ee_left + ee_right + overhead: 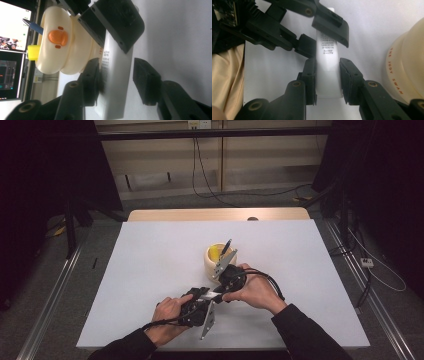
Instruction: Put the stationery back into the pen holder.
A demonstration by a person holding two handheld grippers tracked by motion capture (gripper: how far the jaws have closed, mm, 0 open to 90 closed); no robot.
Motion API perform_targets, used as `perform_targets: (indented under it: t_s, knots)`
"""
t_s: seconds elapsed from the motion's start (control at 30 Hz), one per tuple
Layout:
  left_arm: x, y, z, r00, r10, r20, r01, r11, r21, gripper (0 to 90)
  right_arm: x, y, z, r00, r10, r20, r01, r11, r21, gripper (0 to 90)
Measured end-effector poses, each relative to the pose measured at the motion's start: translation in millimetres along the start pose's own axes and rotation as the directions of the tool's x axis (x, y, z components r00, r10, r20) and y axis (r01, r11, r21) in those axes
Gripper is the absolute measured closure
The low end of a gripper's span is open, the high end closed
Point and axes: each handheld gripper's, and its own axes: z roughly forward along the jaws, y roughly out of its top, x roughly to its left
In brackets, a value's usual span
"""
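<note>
A white tube is clamped by the right gripper beside the duck cup; the left gripper is half-closed around it, one pad clear.

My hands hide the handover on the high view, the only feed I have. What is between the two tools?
Observer: A white tube with printed text. The right tool is clamped on it from both sides.
Operator: Has the left tool got it too?
Observer: Not fully. In the left gripper view the left tool straddles the tube, with one pad touching it and the other standing just off it.
Operator: And the cream cup behind?
Observer: Its side is a duck face with an orange beak.
</note>
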Motion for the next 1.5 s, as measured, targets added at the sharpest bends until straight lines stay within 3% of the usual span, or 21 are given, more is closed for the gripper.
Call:
perform_targets:
  t_s: [0.1, 0.27, 0.4, 0.63, 0.73, 0.77, 0.8, 0.83, 0.87, 0.9, 0.93, 1.0, 1.03, 1.07, 1.1, 1.13, 1.17, 1.27, 1.37, 1.5]
  knots:
    - [0.7, 0.5, -1.0, 0.9997, 0.019, -0.012, -0.019, 0.9998, 0.002, 64.5, 1.1, -0.2, 0.2, 0.9999, 0.012, -0.008, -0.012, 1.0, 0.007, 68.4]
    - [-2.7, 2.7, -1.7, 0.9978, 0.039, -0.053, -0.039, 0.9992, 0.007, 66.9, -0.3, -1.7, -2.5, 0.9999, 0.006, -0.012, -0.006, 1.0, -0.014, 68.3]
    - [-2.4, 2.6, -2.4, 0.9989, 0.002, -0.048, -0.002, 1.0, -0.004, 67.7, -0.7, -5.1, -5.1, 0.9999, 0.008, -0.009, -0.008, 0.999, -0.053, 67.7]
    - [1.9, 1.4, -2.6, 0.9972, -0.075, 0.007, 0.075, 0.9968, -0.026, 68.4, 0.9, -12.0, -6.4, 0.9999, 0.01, -0.003, -0.011, 0.995, -0.1, 66.0]
    - [3.5, -1.3, -2.3, 0.9919, -0.12, 0.04, 0.121, 0.9922, -0.027, 68.5, 3.3, -17.0, -6.7, 0.9997, 0.011, 0.02, -0.009, 0.992, -0.127, 63.9]
    - [6.4, -2.4, -3.6, 0.9931, -0.104, 0.053, 0.105, 0.9945, -0.007, 68.5, 3.7, -19.6, -7.5, 0.9994, 0.019, 0.029, -0.015, 0.991, -0.135, 62.2]
    - [5.0, -3.5, -1.3, 0.9864, -0.154, 0.056, 0.157, 0.9869, -0.038, 68.5, 3.9, -22.4, -8.9, 0.9989, 0.025, 0.041, -0.018, 0.989, -0.149, 59.2]
    - [5.5, -4.6, -0.7, 0.982, -0.177, 0.065, 0.181, 0.9825, -0.046, 68.5, 4.5, -25.3, -10.7, 0.9981, 0.031, 0.053, -0.022, 0.986, -0.164, 55.7]
    - [8.3, -5.5, -2.0, 0.9808, -0.178, 0.08, 0.18, 0.9833, -0.026, 68.6, 4.5, -28.4, -12.6, 0.9977, 0.026, 0.063, -0.015, 0.984, -0.178, 53.3]
    - [12.1, -6.6, -3.1, 0.9837, -0.157, 0.088, 0.158, 0.9873, -0.015, 68.6, 5.0, -31.8, -14.7, 0.997, 0.031, 0.071, -0.017, 0.98, -0.196, 50.9]
    - [10.5, -7.5, -1.3, 0.9713, -0.219, 0.091, 0.224, 0.9736, -0.044, 68.6, 5.6, -35.2, -16.9, 0.9959, 0.045, 0.079, -0.027, 0.977, -0.213, 47.6]
    - [11.1, -9.3, 0.2, 0.9481, -0.297, 0.113, 0.306, 0.9491, -0.073, 68.6, 6.0, -41.7, -20.5, 0.991, 0.07, 0.114, -0.041, 0.97, -0.238, 38.2]
    - [13.3, -10.5, 0.3, 0.9431, -0.308, 0.125, 0.319, 0.9448, -0.076, 68.6, 5.9, -44.7, -21.5, 0.9883, 0.081, 0.129, -0.047, 0.968, -0.248, 33.7]
    - [16.3, -12.0, -0.1, 0.9422, -0.309, 0.131, 0.319, 0.9456, -0.065, 68.6, 6.1, -48.0, -22.7, 0.9845, 0.098, 0.145, -0.058, 0.965, -0.258, 31.1]
    - [17.0, -12.9, 1.1, 0.9287, -0.343, 0.14, 0.356, 0.9308, -0.081, 68.6, 6.5, -51.8, -23.4, 0.9804, 0.114, 0.161, -0.067, 0.96, -0.272, 28.7]
    - [19.6, -14.2, 0.9, 0.9255, -0.351, 0.141, 0.364, 0.9281, -0.078, 68.6, 7.2, -55.4, -23.9, 0.9762, 0.127, 0.176, -0.073, 0.955, -0.287, 25.6]
    - [20.2, -15.0, 1.9, 0.9094, -0.382, 0.164, 0.399, 0.9132, -0.083, 68.6, 7.9, -59.0, -24.5, 0.9714, 0.138, 0.193, -0.076, 0.952, -0.297, 21.6]
    - [25.0, -19.6, 2.2, 0.8871, -0.421, 0.189, 0.442, 0.8931, -0.084, 68.6, 10.4, -69.2, -26.8, 0.9507, 0.179, 0.254, -0.09, 0.941, -0.326, 16.2]
    - [28.4, -24.5, 2.0, 0.8565, -0.468, 0.218, 0.494, 0.8651, -0.085, 68.6, 10.3, -79.9, -30.4, 0.9315, 0.233, 0.28, -0.119, 0.921, -0.37, 11.9]
    - [33.7, -30.3, -0.5, 0.8155, -0.524, 0.246, 0.559, 0.8236, -0.098, 68.6, 9.8, -92.2, -32.5, 0.8963, 0.304, 0.323, -0.157, 0.898, -0.41, 8.4]
